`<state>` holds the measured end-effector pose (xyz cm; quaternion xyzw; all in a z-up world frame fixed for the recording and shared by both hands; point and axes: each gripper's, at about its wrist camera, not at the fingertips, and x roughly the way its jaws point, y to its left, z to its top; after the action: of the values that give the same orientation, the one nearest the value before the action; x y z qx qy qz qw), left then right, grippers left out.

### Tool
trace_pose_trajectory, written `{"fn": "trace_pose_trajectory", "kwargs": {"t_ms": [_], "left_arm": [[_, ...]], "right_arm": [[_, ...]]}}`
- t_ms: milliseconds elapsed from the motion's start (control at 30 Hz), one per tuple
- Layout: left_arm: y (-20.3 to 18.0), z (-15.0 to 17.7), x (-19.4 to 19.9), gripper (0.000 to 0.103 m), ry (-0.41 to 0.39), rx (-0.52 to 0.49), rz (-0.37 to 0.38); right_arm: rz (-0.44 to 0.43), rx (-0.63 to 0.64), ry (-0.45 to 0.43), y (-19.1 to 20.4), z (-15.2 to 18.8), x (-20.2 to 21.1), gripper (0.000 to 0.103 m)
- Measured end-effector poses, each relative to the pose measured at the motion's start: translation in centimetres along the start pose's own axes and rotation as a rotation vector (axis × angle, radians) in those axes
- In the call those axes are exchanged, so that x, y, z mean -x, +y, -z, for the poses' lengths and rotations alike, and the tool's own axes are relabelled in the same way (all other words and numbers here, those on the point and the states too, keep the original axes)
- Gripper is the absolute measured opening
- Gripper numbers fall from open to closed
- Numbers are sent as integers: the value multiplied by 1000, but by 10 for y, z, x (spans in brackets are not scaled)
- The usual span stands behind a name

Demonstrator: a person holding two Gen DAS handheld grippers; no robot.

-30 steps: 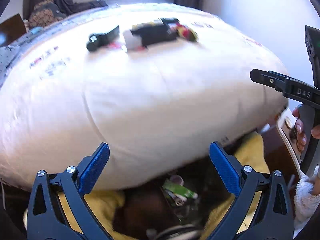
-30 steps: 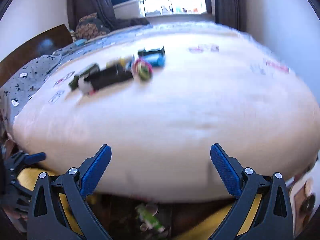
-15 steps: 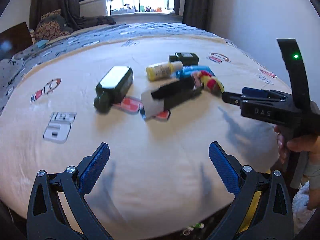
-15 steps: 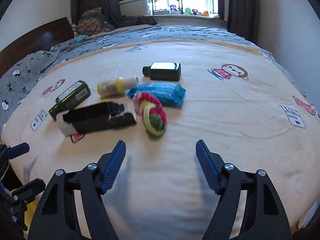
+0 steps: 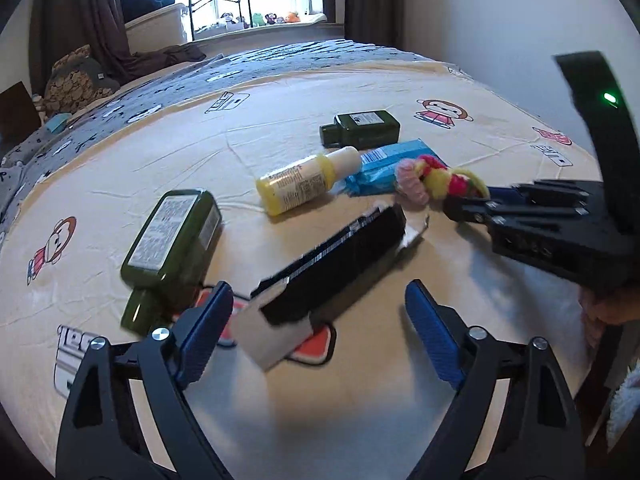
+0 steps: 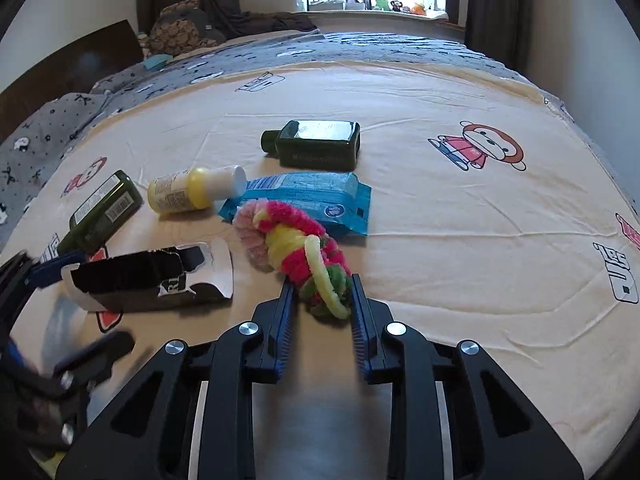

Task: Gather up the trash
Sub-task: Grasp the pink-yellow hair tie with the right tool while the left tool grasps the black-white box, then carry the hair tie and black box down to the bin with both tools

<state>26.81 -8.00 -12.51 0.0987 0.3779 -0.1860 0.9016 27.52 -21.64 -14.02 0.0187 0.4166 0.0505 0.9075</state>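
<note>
Trash lies on the cream bedsheet (image 6: 460, 240). My left gripper (image 5: 318, 320) is open, its blue pads either side of the near end of a torn black box (image 5: 340, 264), not closed on it. My right gripper (image 6: 322, 300) is nearly shut around the near end of a pink, yellow and green fuzzy ring toy (image 6: 296, 248); it also shows in the left wrist view (image 5: 436, 180). Nearby lie a yellow bottle (image 5: 304, 184), a blue wipes pack (image 6: 316, 196), a dark green bottle (image 5: 176, 248) and a second green bottle (image 6: 316, 144).
A grey patterned blanket (image 6: 240, 60) covers the far part of the bed. A dark headboard (image 6: 68, 68) and a patterned pillow (image 6: 180, 32) are at far left. A window sill with small toys (image 6: 384, 4) is at the back. A white wall runs on the right.
Both grippers moved forward over the bed to the trash. The left one now straddles the black box. The right one has narrowed around the fuzzy ring toy.
</note>
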Motion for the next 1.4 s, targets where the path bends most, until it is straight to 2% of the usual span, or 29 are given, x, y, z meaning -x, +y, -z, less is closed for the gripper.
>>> {"fn": "trace_pose_trajectory", "kwargs": {"t_ms": [33, 100, 167, 233, 500, 733, 1033, 1200, 1400], "left_arm": [[-1, -2, -4, 76, 2, -4, 3], [-3, -6, -14, 64, 25, -8, 23], [-3, -7, -19, 58, 39, 0, 39], [-4, -6, -18, 44, 32, 4, 51], [-12, 10, 8, 33, 23, 15, 80], [-21, 38, 50, 31, 20, 56, 119], [-42, 96, 120, 31, -20, 86, 131], [-51, 138, 143, 31, 9, 107, 168], [-65, 184, 142, 31, 82, 84, 222]], "right_arm": [[-2, 1, 1, -1, 2, 2, 27], [-11, -8, -1, -6, 5, 6, 26], [-13, -13, -4, -9, 8, 10, 26], [-13, -15, -8, -12, 12, 15, 26], [-19, -18, -28, -17, 35, 39, 26], [-60, 4, -63, -8, 65, 77, 26], [-119, 26, -114, 4, 117, 136, 27], [-138, 38, -80, 15, 153, 148, 27], [-151, 39, 3, 24, 196, 141, 27]]}}
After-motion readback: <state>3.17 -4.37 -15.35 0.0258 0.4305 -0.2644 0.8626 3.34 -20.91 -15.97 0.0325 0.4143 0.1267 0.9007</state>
